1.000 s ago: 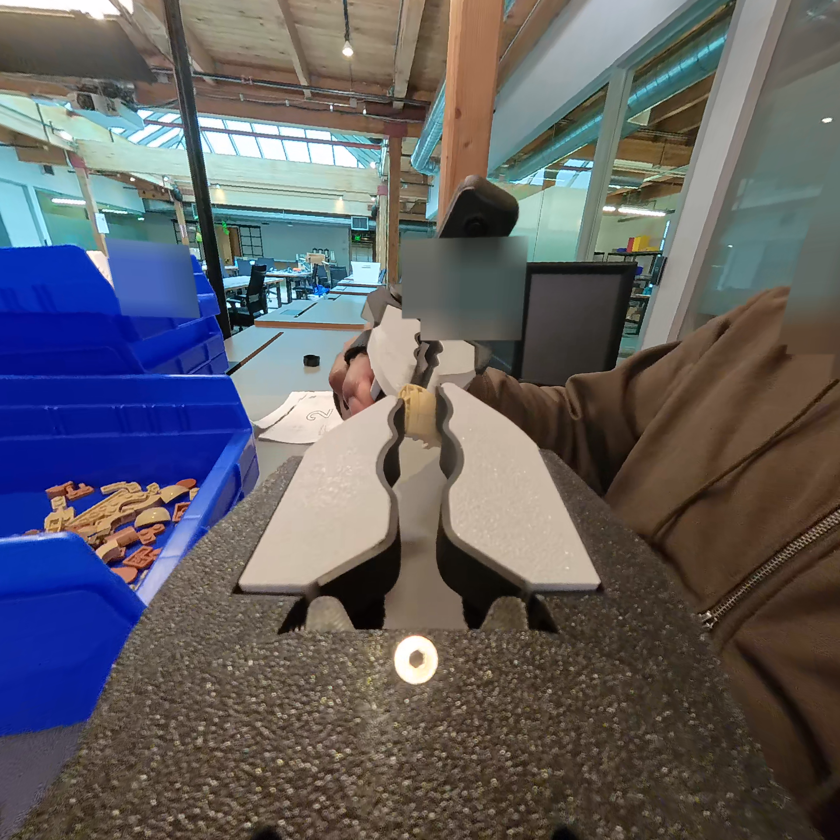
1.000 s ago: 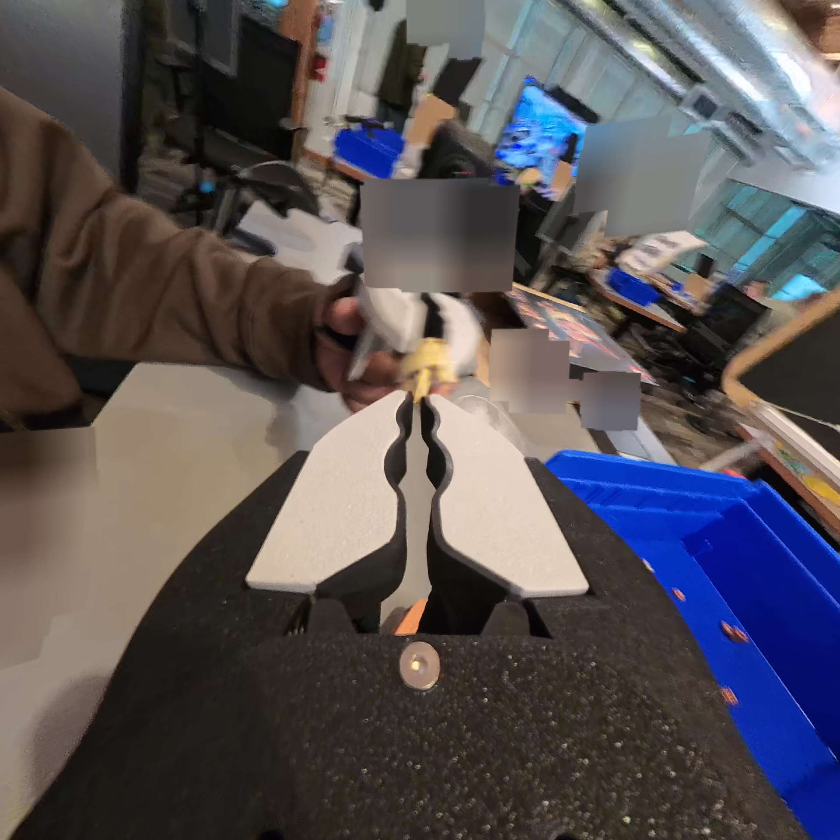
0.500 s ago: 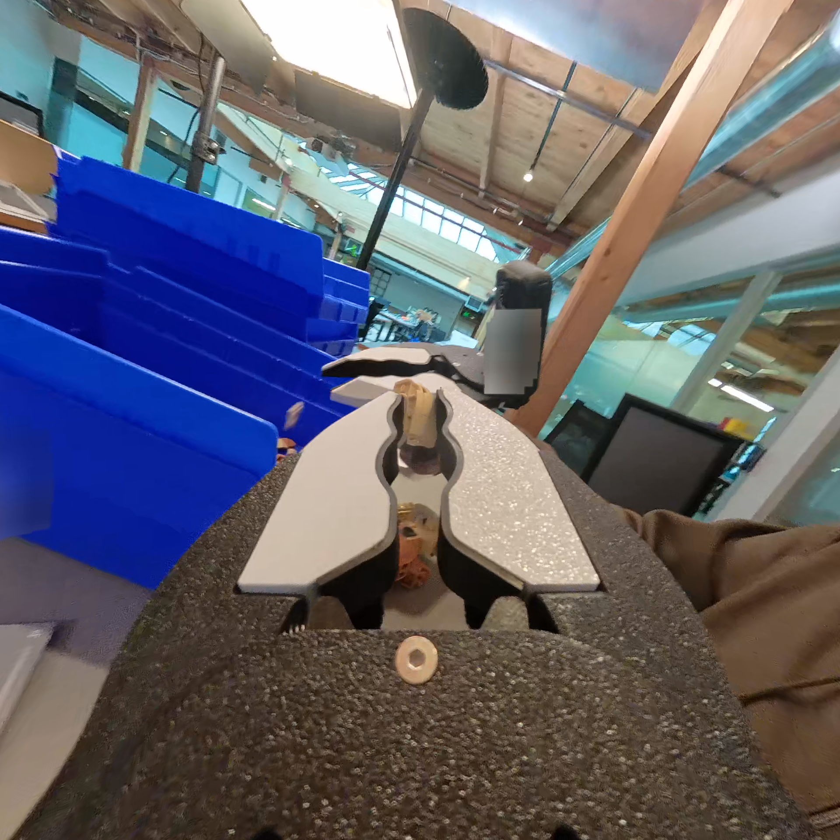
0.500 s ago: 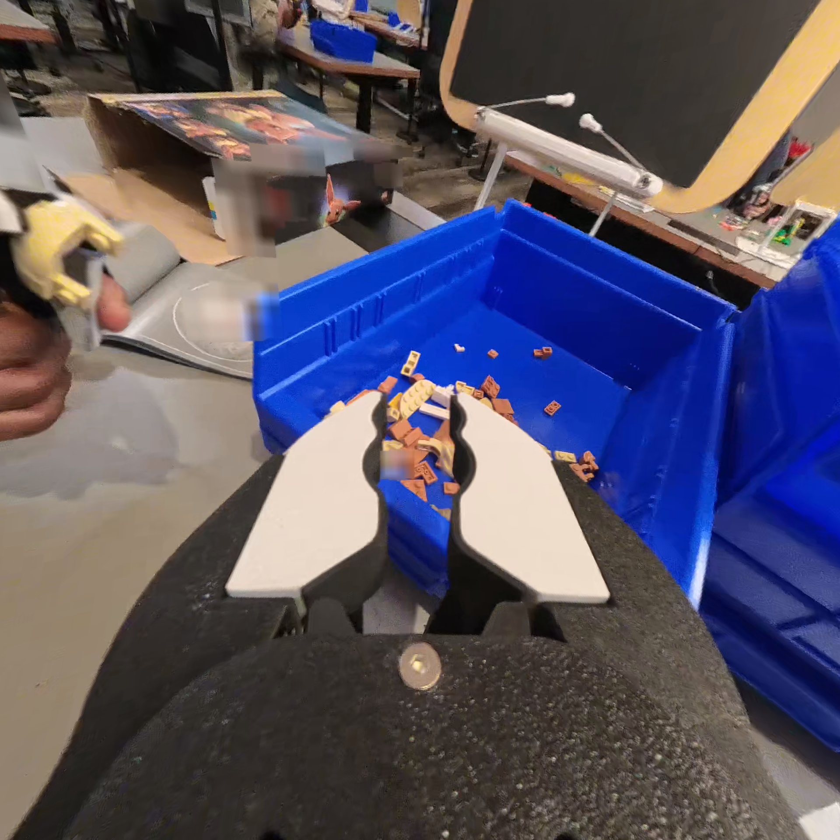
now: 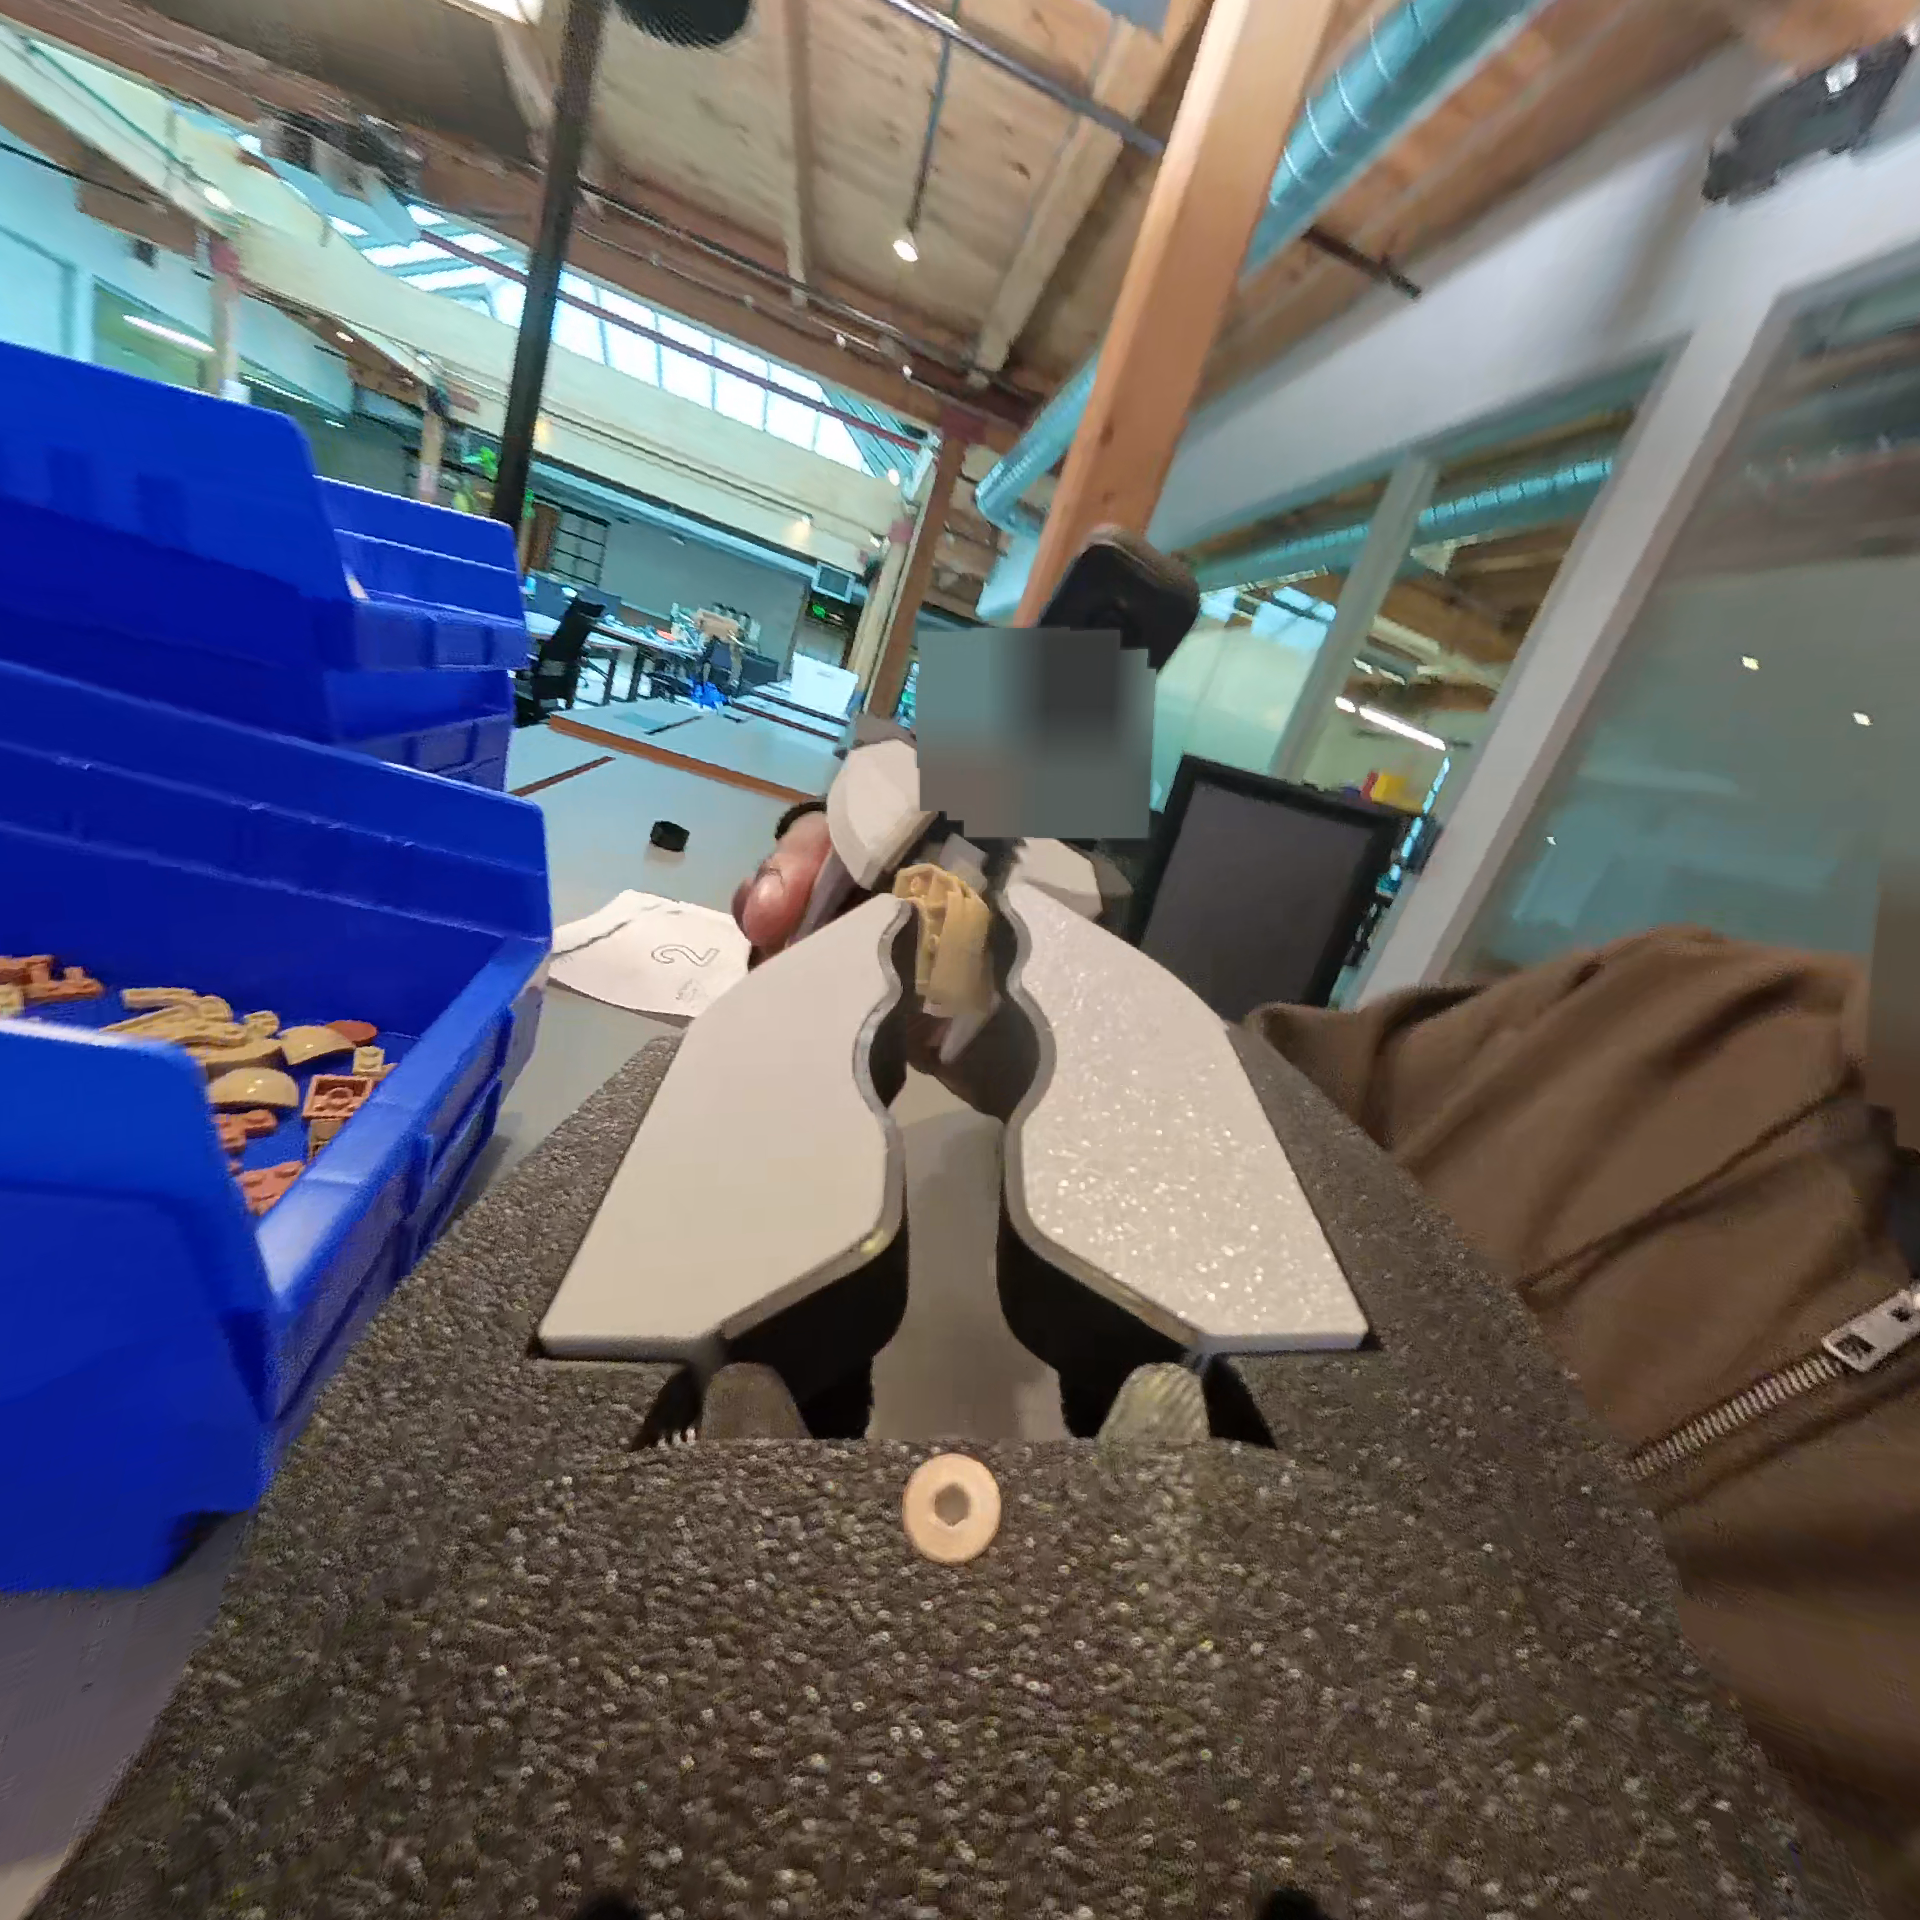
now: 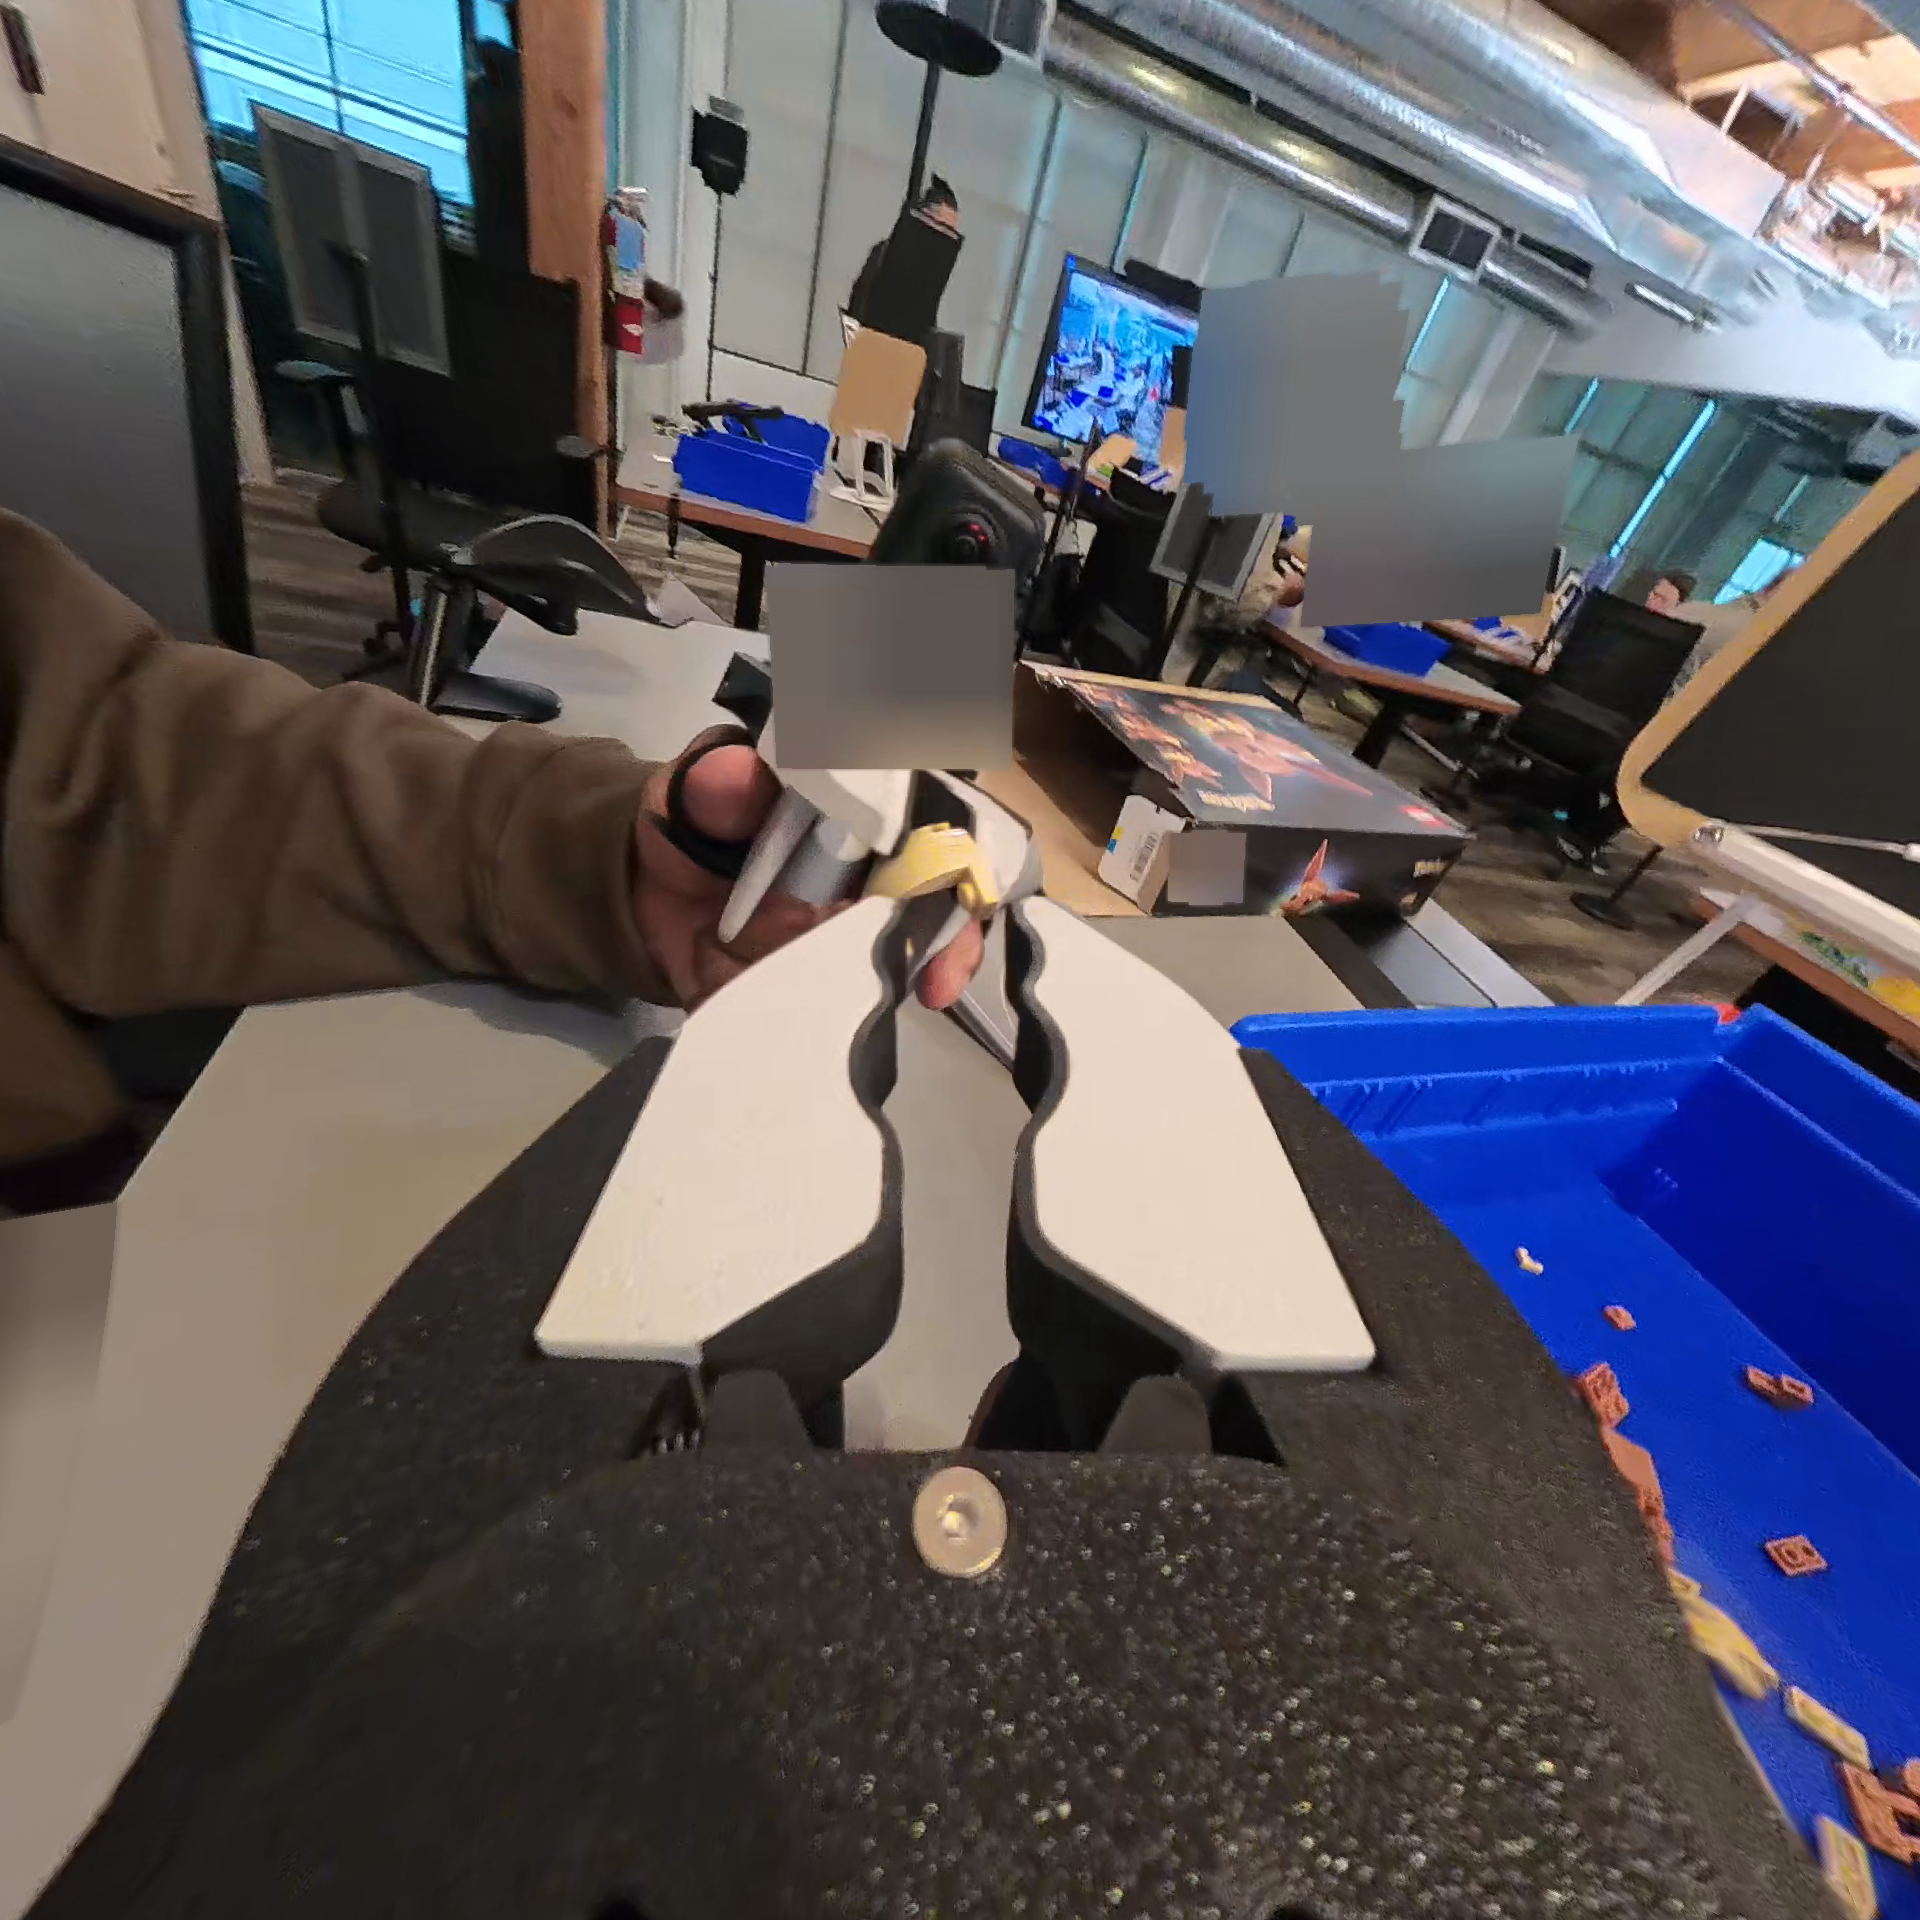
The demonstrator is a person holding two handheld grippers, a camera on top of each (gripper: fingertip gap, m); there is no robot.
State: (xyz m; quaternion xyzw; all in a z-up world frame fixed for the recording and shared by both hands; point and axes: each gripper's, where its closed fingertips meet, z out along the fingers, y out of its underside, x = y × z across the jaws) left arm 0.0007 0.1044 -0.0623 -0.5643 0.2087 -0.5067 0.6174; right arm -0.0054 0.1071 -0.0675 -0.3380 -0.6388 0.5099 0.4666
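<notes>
Grey tabletop (image 6: 343, 1122) in open-plan workshop

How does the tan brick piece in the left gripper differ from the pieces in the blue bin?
The tan brick piece is pinched between the left gripper's fingers; the bin pieces lie loose on the blue bin's floor. The held piece is all tan; the bin pieces mix tan and reddish-brown. The held piece stands roughly upright; the bin pieces mostly lie flat. Both look like small plastic bricks.

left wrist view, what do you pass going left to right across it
blue bin of small bricks → paper sheet → tan brick piece in the left gripper jaws → dark monitor → brown jacket
</notes>
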